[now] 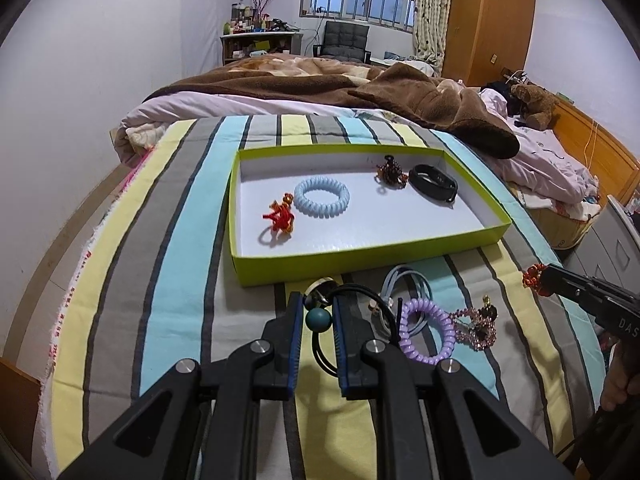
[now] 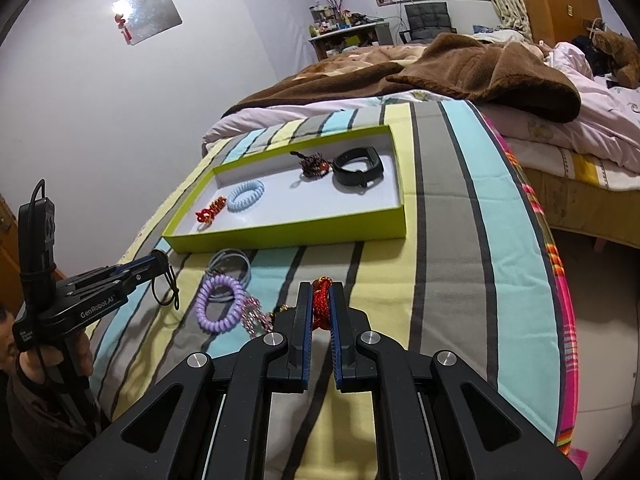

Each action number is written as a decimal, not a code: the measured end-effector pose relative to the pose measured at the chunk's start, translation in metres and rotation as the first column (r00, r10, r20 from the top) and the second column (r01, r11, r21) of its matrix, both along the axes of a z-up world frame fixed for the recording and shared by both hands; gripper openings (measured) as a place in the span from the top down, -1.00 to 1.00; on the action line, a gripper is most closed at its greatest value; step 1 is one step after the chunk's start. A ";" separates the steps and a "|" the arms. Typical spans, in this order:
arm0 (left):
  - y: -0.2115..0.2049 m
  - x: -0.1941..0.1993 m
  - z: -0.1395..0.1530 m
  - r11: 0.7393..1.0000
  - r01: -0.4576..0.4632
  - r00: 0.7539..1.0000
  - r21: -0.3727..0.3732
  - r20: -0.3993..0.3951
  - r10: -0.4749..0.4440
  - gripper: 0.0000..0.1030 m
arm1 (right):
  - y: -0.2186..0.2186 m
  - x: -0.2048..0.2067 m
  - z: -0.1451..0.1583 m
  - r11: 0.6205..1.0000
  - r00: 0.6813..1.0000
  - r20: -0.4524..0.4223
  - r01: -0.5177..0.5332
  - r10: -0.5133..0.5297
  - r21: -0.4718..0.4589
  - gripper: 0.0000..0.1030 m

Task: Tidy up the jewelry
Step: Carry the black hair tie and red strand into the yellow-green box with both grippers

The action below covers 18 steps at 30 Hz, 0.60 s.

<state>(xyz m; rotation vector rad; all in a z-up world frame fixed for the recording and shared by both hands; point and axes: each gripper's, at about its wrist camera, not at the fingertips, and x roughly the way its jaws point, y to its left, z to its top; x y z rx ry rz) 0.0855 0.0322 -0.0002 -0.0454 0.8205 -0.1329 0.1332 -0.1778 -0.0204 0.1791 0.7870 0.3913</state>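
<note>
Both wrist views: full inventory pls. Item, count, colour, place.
tray: 1, lime green with white floor, on the striped bedspread
blue coil hair tie: 1, light blue, in tray, left half
red beaded charm: 1, red/orange, in tray beside the blue coil
dark beaded charm: 1, brown/black, in tray, right half
black band: 1, black, in tray, far right
purple coil hair tie: 1, lilac, on bedspread in front of tray
grey cord loop: 1, grey-blue, behind purple coil
pink beaded charm: 1, pink/dark, right of purple coil
left gripper: shut on black elastic with teal bead
right gripper: shut on red knotted cord
</note>
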 end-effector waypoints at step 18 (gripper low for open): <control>0.014 0.056 0.029 1.000 0.001 1.000 -0.024 0.031 -0.001 0.71 | 0.034 0.057 0.031 0.998 0.997 0.063 -0.044 0.046 -0.033 0.84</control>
